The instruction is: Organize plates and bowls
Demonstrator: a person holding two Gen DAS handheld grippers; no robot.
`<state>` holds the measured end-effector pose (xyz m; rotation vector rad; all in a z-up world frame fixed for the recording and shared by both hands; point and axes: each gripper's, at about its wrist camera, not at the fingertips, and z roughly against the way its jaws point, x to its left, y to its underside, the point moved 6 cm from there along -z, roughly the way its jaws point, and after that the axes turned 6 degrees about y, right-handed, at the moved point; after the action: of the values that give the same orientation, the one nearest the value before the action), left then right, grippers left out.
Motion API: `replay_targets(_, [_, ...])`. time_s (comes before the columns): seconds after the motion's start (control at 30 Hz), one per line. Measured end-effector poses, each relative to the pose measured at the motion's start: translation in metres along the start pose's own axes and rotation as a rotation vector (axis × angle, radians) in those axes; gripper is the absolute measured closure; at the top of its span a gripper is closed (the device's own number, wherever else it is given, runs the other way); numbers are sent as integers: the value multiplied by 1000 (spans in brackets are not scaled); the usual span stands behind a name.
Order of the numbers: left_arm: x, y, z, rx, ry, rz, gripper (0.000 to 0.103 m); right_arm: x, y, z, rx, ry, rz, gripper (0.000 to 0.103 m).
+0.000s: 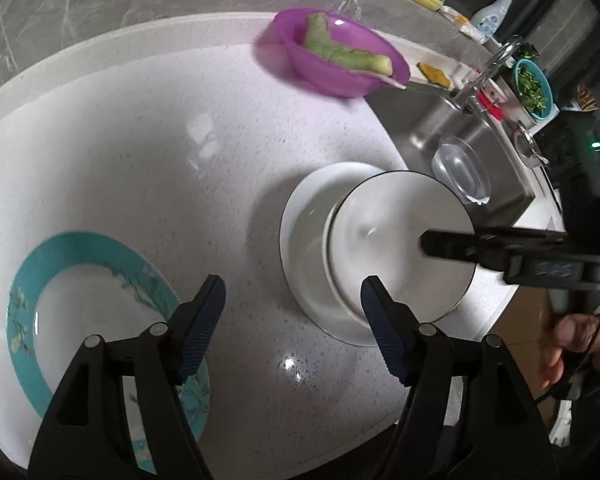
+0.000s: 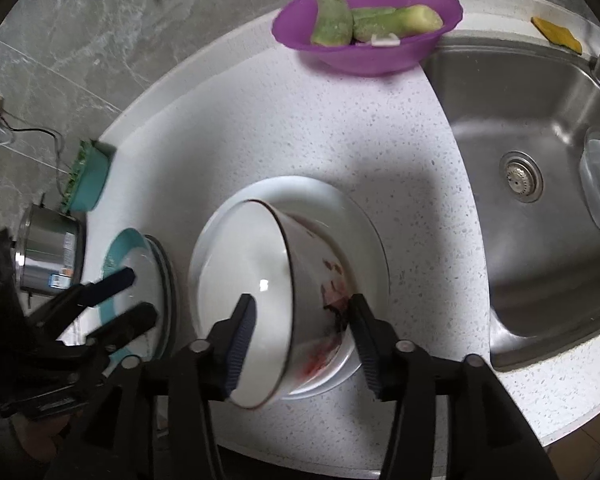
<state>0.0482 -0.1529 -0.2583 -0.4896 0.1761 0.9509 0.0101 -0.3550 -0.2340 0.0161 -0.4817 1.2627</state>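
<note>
We hold the white dark-rimmed ceramic bowl (image 2: 276, 300) tilted over the white round plate (image 2: 364, 216), right gripper (image 2: 302, 338) clamping its wall; left gripper (image 1: 292, 322) gapes empty (near teal-rimmed plate (image 1: 24, 292)). Next: level, release.

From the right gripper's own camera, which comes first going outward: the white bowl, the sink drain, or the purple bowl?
1. White bowl: between the right gripper fingers, tilted over the white plate.
2. Sink drain: off to the right.
3. Purple bowl: farthest, at the counter's back.
</note>
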Motion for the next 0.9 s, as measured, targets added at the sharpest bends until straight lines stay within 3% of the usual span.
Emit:
replay_targets(0.23, [-2, 2, -5, 1, -3, 18, 34, -3, -10, 2, -21, -60, 42, 36])
replay_targets(0.43, [-2, 0, -10, 27, -19, 60, 34, -33, -18, 23, -70, -26, 65, 36])
replay_targets(0.47, [-1, -2, -10, 37, -21, 59, 34, -38, -19, 24, -66, -9, 75, 37])
replay_targets(0.57, [3, -2, -9, 73, -41, 48, 34, -57, -18, 18, -23, 32, 95, 55])
replay_targets(0.73, [20, 0, -14, 155, -123, 19, 34, -62, -10, -1, 41, 1, 121, 62])
replay_targets(0.9, [19, -2, -39, 229, -130, -30, 34, -57, -1, -20, 95, -30, 152, 62])
